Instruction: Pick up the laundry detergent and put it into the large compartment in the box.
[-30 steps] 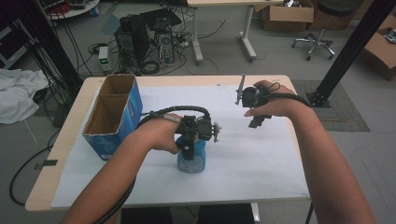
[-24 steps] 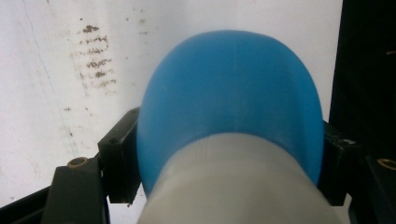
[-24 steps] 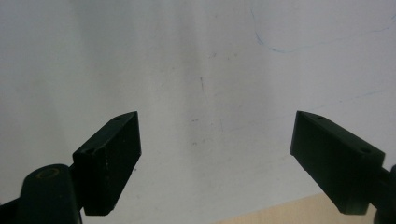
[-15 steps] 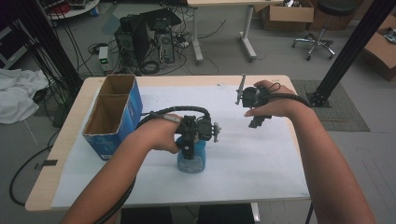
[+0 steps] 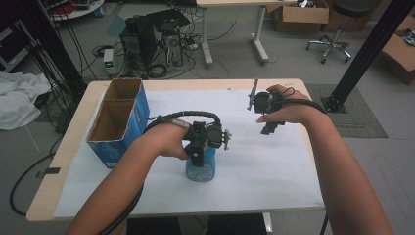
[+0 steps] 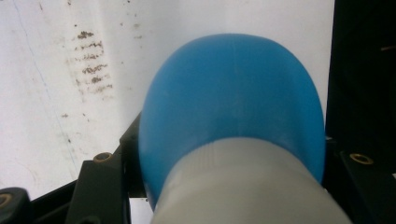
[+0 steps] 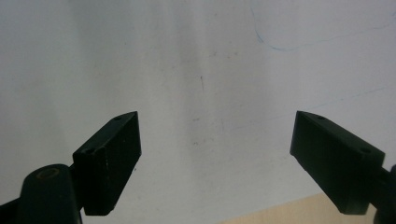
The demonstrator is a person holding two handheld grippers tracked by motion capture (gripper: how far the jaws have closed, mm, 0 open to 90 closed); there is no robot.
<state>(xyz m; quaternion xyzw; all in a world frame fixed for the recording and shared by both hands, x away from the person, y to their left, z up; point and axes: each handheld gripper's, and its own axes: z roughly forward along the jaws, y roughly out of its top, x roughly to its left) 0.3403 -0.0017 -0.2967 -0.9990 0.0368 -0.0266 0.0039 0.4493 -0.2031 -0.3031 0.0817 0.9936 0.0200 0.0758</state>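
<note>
Bottle point(image 5: 201, 165), blue with a pale grey neck, stands upright on the white sheet point(image 5: 274, 161) near the middle of the table point(image 5: 58, 193), and the left gripper point(image 5: 198, 152) comes down on it from above with the person's left hand point(image 5: 166, 142) behind. In the left gripper view the bottle point(image 6: 233, 107) sits between the two black jaws, which press against its sides, so the gripper is clamped on it; the sheet point(image 6: 70, 70) beyond it carries some dark smudges. A black cable point(image 5: 183, 116) loops up from this gripper and back along the forearm. Farther out, toward the far right part of the sheet, the right hand point(image 5: 288, 111) holds the right gripper point(image 5: 268, 128) just above the surface, well apart from the bottle. In the right gripper view its jaws stand wide apart with nothing between them, and the right gripper point(image 7: 217, 154) looks down on bare white sheet point(image 7: 201, 70) with a strip of wooden table edge point(image 7: 275, 212) at the bottom. At the left side of the table stands a blue cardboard box point(image 5: 119, 120), open at the top and split into two compartments.
</note>
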